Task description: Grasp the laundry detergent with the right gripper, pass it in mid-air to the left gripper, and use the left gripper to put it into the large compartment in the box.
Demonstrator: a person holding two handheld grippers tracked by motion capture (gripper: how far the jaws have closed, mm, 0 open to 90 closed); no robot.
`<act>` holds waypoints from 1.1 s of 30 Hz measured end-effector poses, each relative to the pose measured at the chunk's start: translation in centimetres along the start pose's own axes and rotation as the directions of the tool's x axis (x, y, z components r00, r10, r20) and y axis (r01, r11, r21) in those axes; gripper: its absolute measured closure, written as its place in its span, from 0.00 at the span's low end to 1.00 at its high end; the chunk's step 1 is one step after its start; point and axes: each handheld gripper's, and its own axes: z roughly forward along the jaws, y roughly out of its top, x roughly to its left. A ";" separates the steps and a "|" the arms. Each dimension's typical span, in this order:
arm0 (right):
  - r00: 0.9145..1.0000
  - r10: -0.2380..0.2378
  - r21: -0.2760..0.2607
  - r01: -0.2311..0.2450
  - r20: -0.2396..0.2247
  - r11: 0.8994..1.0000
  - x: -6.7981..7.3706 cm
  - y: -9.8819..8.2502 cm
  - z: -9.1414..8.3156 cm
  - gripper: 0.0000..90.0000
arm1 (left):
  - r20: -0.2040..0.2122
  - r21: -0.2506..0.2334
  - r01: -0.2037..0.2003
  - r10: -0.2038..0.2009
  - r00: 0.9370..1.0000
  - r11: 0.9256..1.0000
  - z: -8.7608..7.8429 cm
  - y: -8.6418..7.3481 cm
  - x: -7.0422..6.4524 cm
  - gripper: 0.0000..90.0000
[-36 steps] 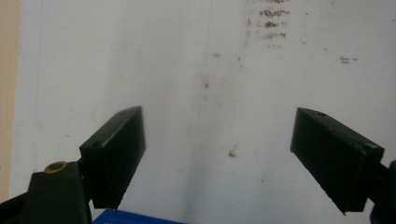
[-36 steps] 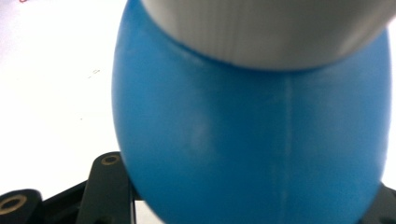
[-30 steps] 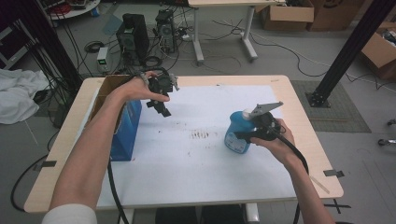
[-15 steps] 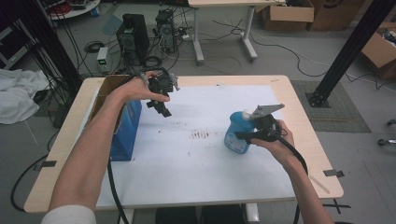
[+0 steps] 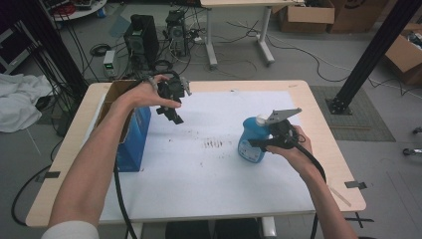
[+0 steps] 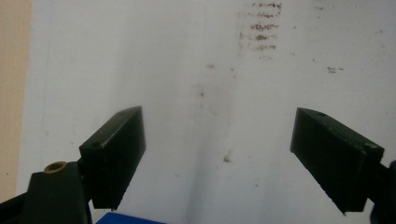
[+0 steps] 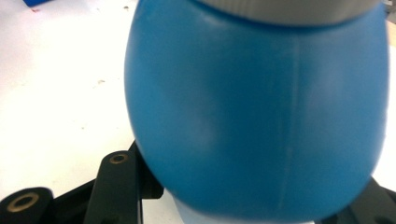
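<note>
Between the jaws of the right gripper (image 5: 255,143), clamped: blue bottle (image 5: 251,144), grip apparently done, lift and carry still ahead. Left gripper (image 5: 174,115) spread wide, empty, above the white mat (image 5: 209,174).

left gripper (image 6: 224,163): two black fingers (image 6: 114,156) rise from lower left and lower right, spread wide, nothing between | surface (image 6: 187,70): white sheet, brown smudges (image 6: 259,28) at upper centre | tan edge (image 6: 14,93) along left side | blue corner (image 6: 128,218) at bottom edge
</note>
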 end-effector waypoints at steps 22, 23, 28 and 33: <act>0.962 -0.221 0.000 0.224 -0.159 0.975 2.4 7.9 -0.9 0.51 | 0.012 -0.149 -0.091 0.094 0.996 0.985 -4.6 1.7 -3.5 0.20; 0.954 -0.244 -0.002 0.247 -0.173 0.969 2.6 8.2 -0.7 0.51 | 0.015 -0.163 -0.108 0.112 0.994 0.981 -5.2 1.8 -3.9 0.20; 0.932 -0.277 -0.011 0.282 -0.233 0.959 3.0 8.7 -0.1 0.51 | 0.033 -0.173 -0.119 0.126 0.991 0.978 -6.1 2.3 -4.7 0.19; 0.895 -0.323 -0.020 0.333 -0.309 0.943 4.2 9.2 0.9 0.51 | 0.074 -0.196 -0.136 0.152 0.986 0.971 -6.9 3.3 -6.3 0.19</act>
